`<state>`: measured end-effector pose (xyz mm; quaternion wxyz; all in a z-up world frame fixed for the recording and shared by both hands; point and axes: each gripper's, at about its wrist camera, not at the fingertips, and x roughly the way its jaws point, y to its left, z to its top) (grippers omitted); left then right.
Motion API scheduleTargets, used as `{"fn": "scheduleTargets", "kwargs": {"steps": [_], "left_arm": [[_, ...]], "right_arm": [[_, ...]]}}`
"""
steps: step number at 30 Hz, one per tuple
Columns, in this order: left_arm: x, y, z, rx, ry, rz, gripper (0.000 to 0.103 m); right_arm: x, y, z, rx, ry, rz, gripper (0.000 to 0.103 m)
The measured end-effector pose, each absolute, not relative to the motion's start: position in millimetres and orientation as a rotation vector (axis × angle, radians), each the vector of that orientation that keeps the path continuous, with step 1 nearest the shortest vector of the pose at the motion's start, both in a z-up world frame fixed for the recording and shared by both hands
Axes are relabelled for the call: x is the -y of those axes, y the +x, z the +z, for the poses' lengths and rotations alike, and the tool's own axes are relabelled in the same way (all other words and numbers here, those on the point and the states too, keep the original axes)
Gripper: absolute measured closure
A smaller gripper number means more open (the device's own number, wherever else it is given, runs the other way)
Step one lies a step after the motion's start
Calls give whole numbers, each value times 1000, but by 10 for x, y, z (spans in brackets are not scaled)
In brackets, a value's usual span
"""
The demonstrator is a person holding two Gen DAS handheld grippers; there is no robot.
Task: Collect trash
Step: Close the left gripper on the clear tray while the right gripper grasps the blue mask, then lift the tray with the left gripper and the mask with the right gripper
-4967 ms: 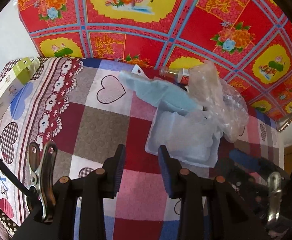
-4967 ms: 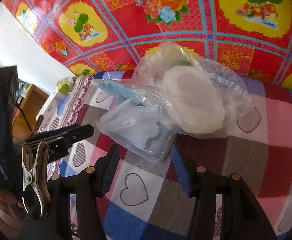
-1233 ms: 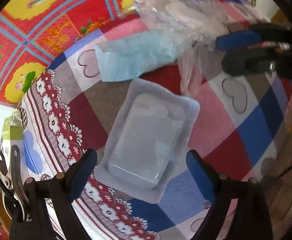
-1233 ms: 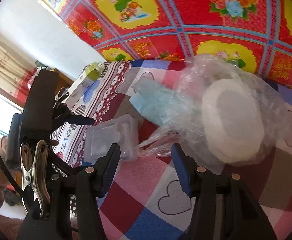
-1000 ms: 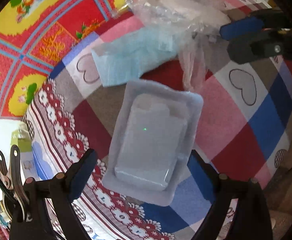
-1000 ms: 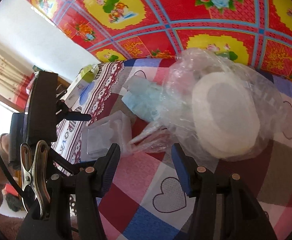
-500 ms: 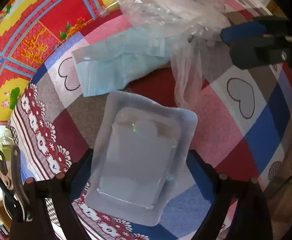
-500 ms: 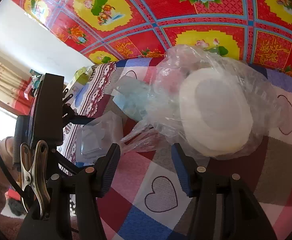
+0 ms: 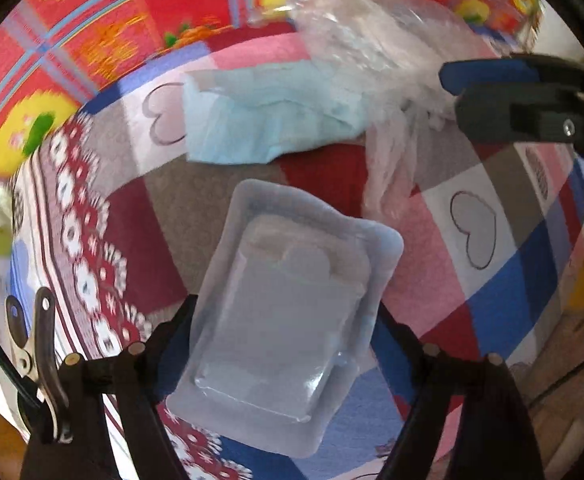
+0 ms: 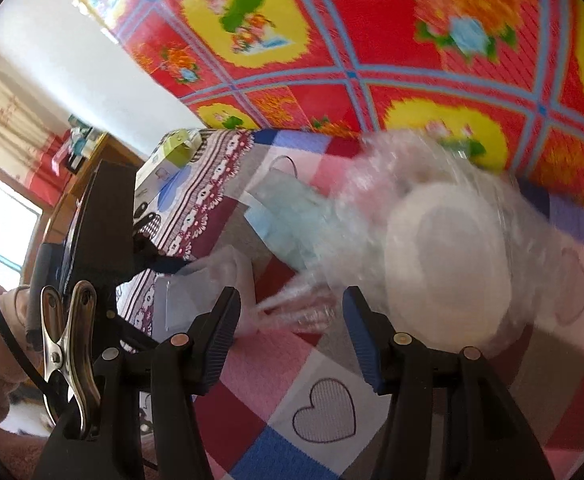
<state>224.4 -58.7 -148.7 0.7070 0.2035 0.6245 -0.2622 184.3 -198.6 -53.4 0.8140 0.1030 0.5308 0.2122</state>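
The clear rectangular plastic blister tray [image 9: 288, 312] hides both left fingertips; beyond the right fingers, the crinkled transparent plastic bag [image 10: 443, 240] is motion-blurred.

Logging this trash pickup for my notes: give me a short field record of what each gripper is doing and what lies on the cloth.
left gripper: jaws closing around the clear blister tray
right gripper: open, twisted tail of the clear plastic bag between its jaws
bag contents: white round lid
loose item: blue face mask, partly under the bag
surface: patchwork heart cloth
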Motion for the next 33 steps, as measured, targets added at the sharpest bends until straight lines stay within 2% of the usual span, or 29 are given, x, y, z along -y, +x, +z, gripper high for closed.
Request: {"fn": "scheduleTargets", "kwargs": {"steps": [11,15,17,23,29,33], "left_arm": [[-122,2129,-1395,-1368,113,-275,19],[-387,2000,-1360,-1349,-27,-194,19],[-492,1948,-1353,-1344,-77,-150,19],[-630,1750,-1139,-1315,-138,-76,19],[-669,1568,-900,-1293,-182,-46,19],[-743,1519,-838,-1287,-197,-47,19]], "right_arm": [[1606,2141,-517,-1155,-6,538,48],[1408,2275,-603,-1171,-138,578,37],[1321,2344,-667,-1186,-206,590,36],[1091,2521,-886,-1235,-382,606,30],[908,2623,-1079,-1255,-564,618,30],[860,2714,-1171,-1285,-580,636,30]]}}
